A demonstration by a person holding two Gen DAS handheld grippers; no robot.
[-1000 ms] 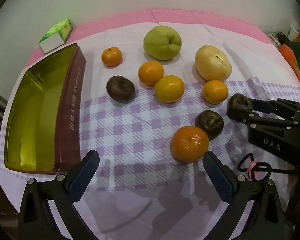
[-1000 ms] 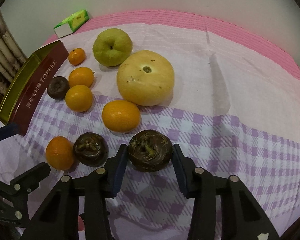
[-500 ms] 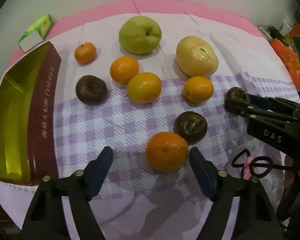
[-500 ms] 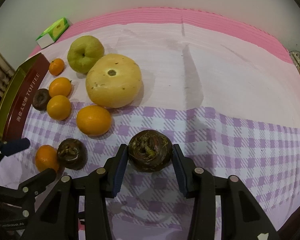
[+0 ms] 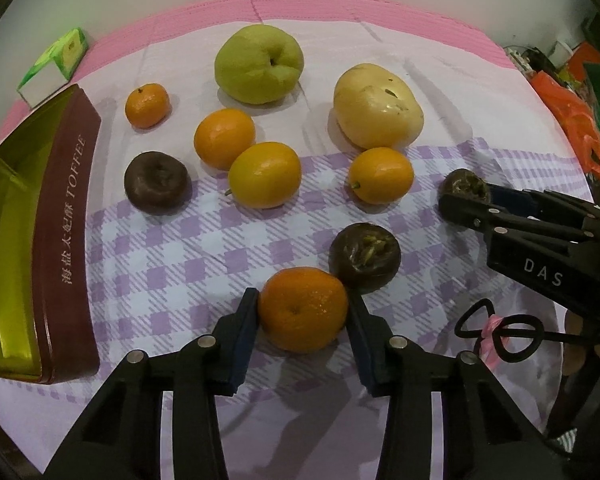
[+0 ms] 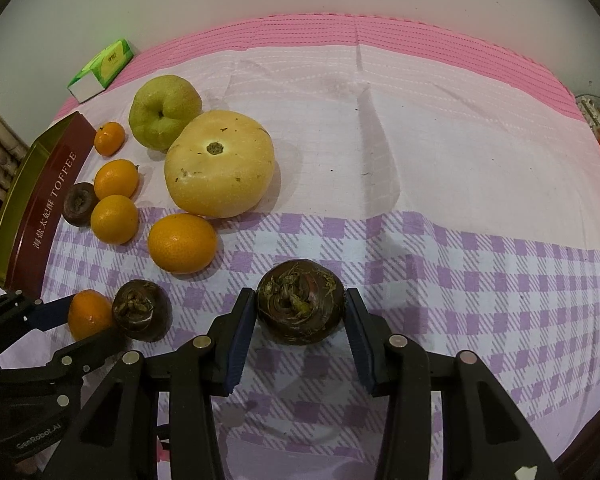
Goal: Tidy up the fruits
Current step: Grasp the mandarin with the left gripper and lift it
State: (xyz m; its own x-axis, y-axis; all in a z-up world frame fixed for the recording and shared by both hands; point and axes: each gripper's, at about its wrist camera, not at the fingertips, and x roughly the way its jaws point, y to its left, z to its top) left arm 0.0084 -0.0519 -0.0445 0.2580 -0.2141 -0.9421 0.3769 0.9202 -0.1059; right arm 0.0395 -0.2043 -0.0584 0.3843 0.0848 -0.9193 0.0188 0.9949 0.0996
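Both tongs are pinching fruit. Going left to right: the open gold-lined maroon toffee tin (image 5: 66, 216) is waiting at the table's left edge, probably where the sorted fruit goes. Left tongs (image 5: 302, 312), jaws having just been closing, are pressing their blue pads on the nearest round orange tangerine (image 5: 303, 309), which is lying on the purple-checked cloth (image 5: 172, 264) and touching a dark brown water chestnut (image 5: 365, 257). Right tongs (image 6: 301, 312) are clamping another dark brown water chestnut (image 6: 301, 307) low over the cloth, likely so both pieces are travelling together
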